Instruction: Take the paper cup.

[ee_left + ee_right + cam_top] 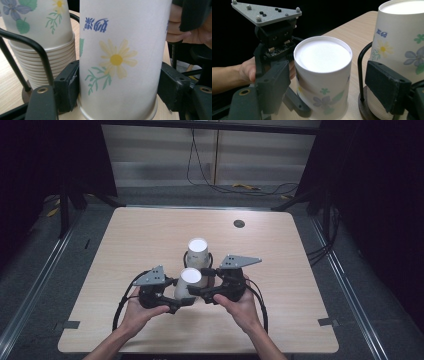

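Note:
A white paper cup (190, 279) with a flower print stands upside down on the table, just in front of a stack of like cups (198, 251) in a black wire holder (40, 53). My left gripper (118, 87) is shut on the single cup (120, 57), a pad pressing each side. In the high view the left gripper (179, 292) comes in from the left. My right gripper (327, 85) straddles the same cup (323, 75) from the other side, open, with a gap at its right pad (387, 87). The right gripper (202, 281) sits next to the stack (402, 47).
The wooden table (135, 240) has a dark round grommet (239, 223) at the back right. Cables (120, 310) trail from both grippers toward the front edge. Beyond the table lie a grey floor and loose wires (240, 186).

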